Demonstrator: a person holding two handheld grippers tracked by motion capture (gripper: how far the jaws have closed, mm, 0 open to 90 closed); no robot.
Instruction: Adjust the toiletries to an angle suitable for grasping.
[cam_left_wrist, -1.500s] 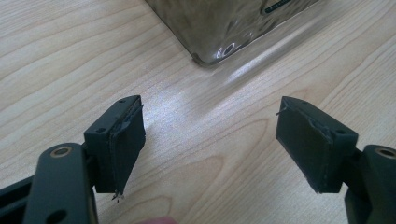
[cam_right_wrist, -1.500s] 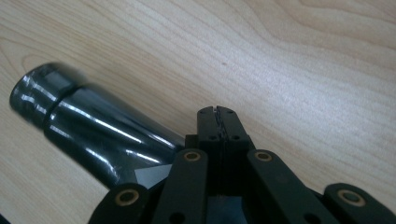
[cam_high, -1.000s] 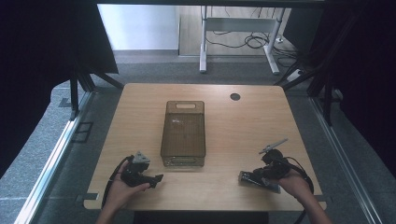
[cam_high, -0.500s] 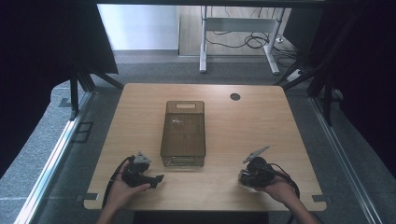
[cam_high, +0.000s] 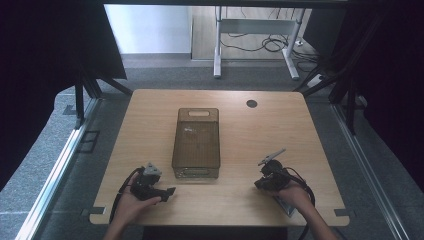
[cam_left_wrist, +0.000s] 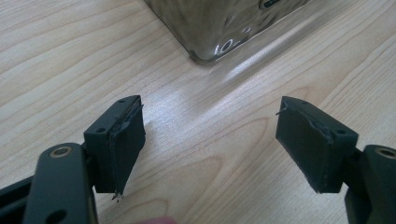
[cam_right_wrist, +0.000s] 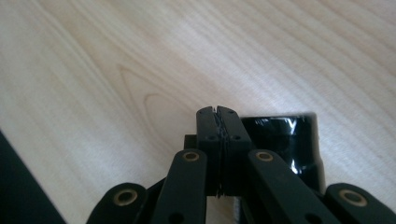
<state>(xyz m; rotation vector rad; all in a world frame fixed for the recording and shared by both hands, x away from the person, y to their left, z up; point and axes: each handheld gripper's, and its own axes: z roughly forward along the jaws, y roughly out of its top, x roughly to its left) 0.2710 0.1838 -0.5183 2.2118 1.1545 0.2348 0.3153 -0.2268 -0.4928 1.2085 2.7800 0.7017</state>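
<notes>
A smoky see-through plastic bin with a handle slot stands lengthwise in the middle of the wooden table. My left gripper lies low near the front edge, left of the bin's near corner. In the left gripper view it is open, with bare wood between the pads and the bin corner just ahead. My right gripper is at the front right, tipped down at the table. Its jaws are pressed together with nothing between them, and a glossy black object lies right behind them.
A dark round hole marks the table's far right. The table's front edge runs close under both hands. A white desk frame with cables stands on the floor beyond the table. Dark curtains hang on both sides.
My right hand has carried its gripper left, toward the table's middle, and down over the black object. The left gripper and the bin have stayed put.
</notes>
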